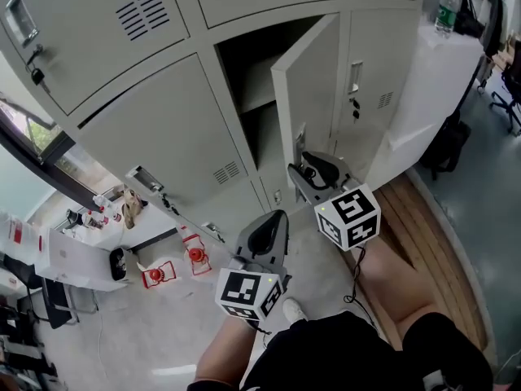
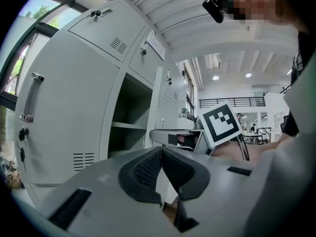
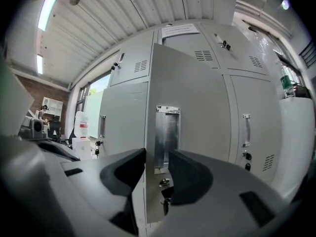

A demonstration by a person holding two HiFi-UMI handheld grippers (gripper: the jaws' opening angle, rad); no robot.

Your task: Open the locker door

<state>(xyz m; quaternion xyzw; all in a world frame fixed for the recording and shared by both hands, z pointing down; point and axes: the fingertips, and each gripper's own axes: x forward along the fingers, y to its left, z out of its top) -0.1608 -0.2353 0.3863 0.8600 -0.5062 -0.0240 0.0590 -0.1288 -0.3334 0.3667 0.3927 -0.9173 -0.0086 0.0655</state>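
The grey locker door (image 1: 313,96) stands partly swung out, and the shelved compartment (image 1: 248,88) shows behind it. In the right gripper view its recessed metal handle (image 3: 167,132) is straight ahead, with keys (image 3: 164,201) hanging in the lock below. My right gripper (image 3: 157,164) is open, one jaw on each side of the handle and the door's edge; the pads do not press. From the head view the right gripper (image 1: 303,163) sits at the door's handle (image 1: 299,137). My left gripper (image 1: 273,218) hangs lower, away from the door. Its pads (image 2: 161,154) meet, with nothing between them.
Closed lockers surround the open one; the neighbour to the right has its own handle (image 1: 356,76). A white counter (image 1: 440,63) with a bottle (image 1: 445,8) stands at the right. Red items (image 1: 159,274) and a white box (image 1: 77,259) lie on the floor at left. A person's legs are below.
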